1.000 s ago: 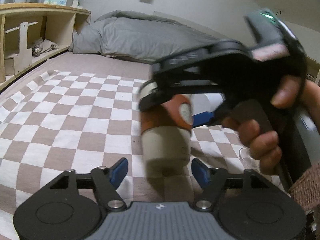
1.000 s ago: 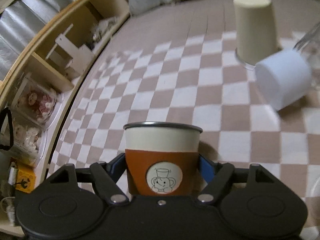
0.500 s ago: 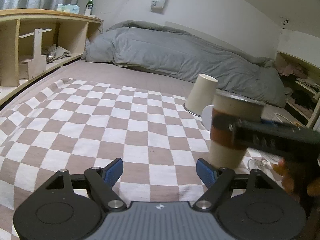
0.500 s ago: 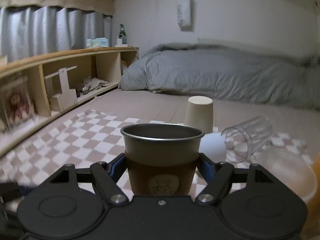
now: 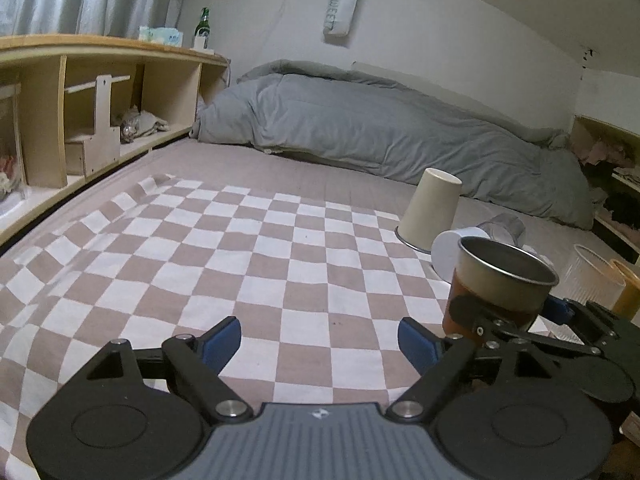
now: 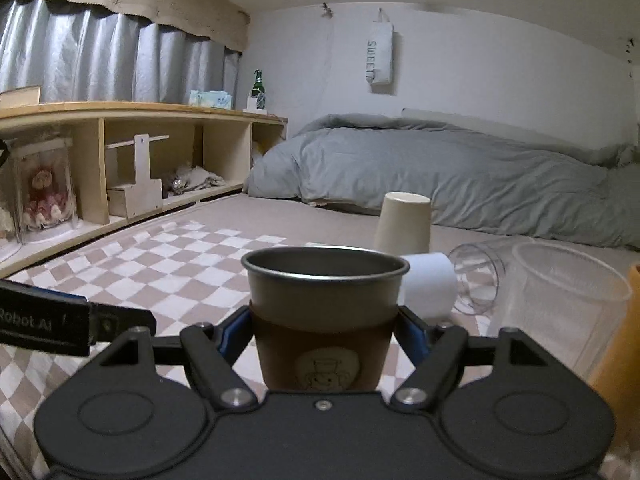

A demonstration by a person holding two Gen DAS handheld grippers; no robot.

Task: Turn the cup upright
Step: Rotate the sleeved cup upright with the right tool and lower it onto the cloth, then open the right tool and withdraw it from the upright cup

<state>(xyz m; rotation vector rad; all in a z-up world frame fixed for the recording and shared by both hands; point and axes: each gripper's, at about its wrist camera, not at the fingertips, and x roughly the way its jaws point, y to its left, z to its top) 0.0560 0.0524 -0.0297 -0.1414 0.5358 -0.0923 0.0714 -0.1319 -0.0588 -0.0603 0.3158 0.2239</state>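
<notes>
- Right gripper (image 6: 323, 330): blue fingers closed on the brown sleeve of the metal cup (image 6: 323, 316); cup upright, mouth up, centred between the fingers.
- Left gripper (image 5: 320, 340): fingers spread wide, nothing between them; checkered blanket (image 5: 224, 264) beneath.
- From the left gripper, the held cup (image 5: 498, 284) sits just right of its right finger.
- Ahead of the right gripper: cream cup (image 6: 404, 224) upside down; white cup (image 6: 430, 284) and clear cup (image 6: 476, 280) on their sides.
</notes>
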